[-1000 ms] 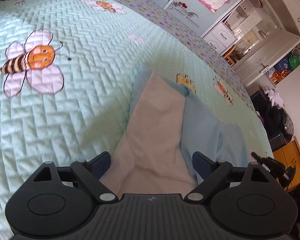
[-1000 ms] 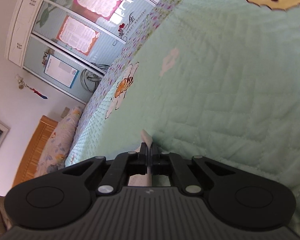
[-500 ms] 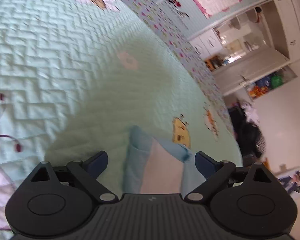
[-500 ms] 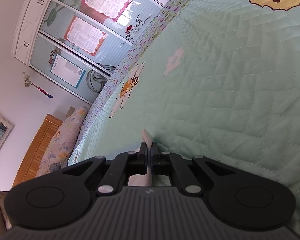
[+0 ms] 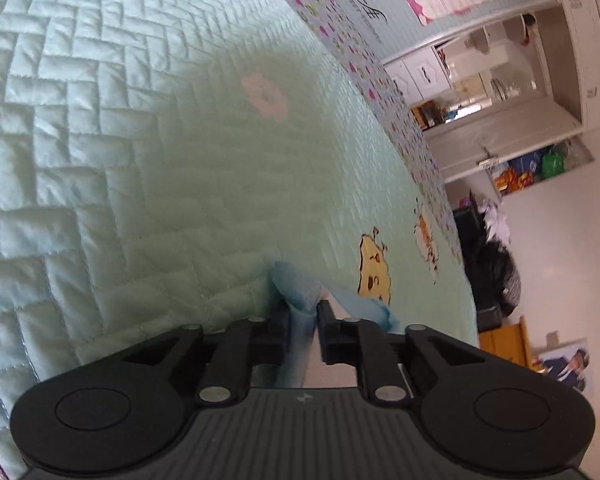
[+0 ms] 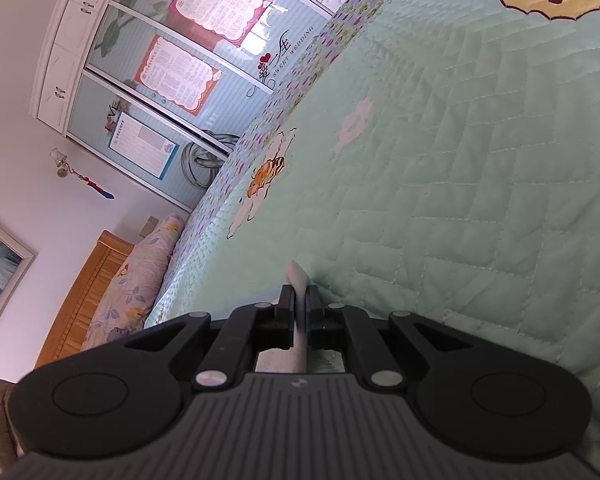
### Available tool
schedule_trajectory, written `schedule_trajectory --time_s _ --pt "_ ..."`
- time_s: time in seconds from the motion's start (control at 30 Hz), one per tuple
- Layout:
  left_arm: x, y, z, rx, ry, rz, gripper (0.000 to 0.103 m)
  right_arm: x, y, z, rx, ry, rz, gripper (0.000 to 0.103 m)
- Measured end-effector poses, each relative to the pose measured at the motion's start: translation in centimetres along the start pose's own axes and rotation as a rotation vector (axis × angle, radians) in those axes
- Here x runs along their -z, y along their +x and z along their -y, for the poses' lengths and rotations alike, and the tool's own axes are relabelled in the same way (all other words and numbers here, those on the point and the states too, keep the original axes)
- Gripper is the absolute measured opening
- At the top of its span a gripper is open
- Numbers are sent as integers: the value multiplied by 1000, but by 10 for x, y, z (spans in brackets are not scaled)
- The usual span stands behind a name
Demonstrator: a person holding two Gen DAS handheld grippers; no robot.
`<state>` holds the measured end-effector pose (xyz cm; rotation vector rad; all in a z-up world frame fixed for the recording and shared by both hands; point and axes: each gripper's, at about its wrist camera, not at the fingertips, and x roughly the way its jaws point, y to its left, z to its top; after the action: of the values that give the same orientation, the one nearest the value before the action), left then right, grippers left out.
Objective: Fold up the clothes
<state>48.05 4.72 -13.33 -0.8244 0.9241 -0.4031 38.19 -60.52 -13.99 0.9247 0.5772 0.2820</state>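
L fingers point(image 5: 303, 320) are closed on a bunched fold of the light-blue garment point(image 5: 296, 280), jaws nearly together w/ cloth wedged between. R fingers point(image 6: 301, 308) are clamped flat on a thin pale/beige edge of cloth point(image 6: 296, 280), prob the same garment's lining or another layer, can't confirm. The garment sits low on the quilted green bed point(image 5: 140, 140), well in from the floral-border edge, w/ most of it hidden under the gripper bodies. Step, as I read it: both corners pinched, ready to carry a fold over. Next move needs both hands lifting together at equal height, keeping the edge taut btw them, then laying it onto the far part of the garment w/ corners aligned before releasing. Uneven lift = skewed fold.
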Motion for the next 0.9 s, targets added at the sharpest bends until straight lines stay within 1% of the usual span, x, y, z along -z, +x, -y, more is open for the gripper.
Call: schedule_trajectory --time_s 0.07,0.13,0.17,0.2,0.23,0.27,0.3,0.37,0.4,0.7,0.8,0.9 --pt "0 1 1 -5 12 4 20 0 0 -1 -2 -4 -2 9" --pt "0 1 2 -10 25 9 20 1 1 -3 -4 -13 -5 12" --pt "0 1 2 -12 31 11 15 1 1 -4 -7 -22 -9 14" --pt "0 2 3 -15 37 13 7 1 2 -6 -10 -33 -13 14" --pt "0 2 3 -17 43 15 7 2 3 -10 -9 -59 -24 14" --pt "0 2 4 -19 49 17 5 3 4 -14 -6 -91 -36 11" --pt "0 2 4 -22 55 19 4 5 6 -20 -4 -130 -51 4" --pt "0 3 5 -27 68 23 3 9 11 -27 37 -175 -61 4" --pt "0 3 6 -29 74 26 3 8 11 -27 46 -175 -58 3" --pt "3 -4 4 -52 111 62 2 4 5 -17 32 -102 -38 3" --pt "-3 -6 8 -58 118 70 2 1 3 -13 27 -72 -19 3" --pt "-13 -6 10 -65 120 72 2 -4 9 -18 52 -99 -32 3"
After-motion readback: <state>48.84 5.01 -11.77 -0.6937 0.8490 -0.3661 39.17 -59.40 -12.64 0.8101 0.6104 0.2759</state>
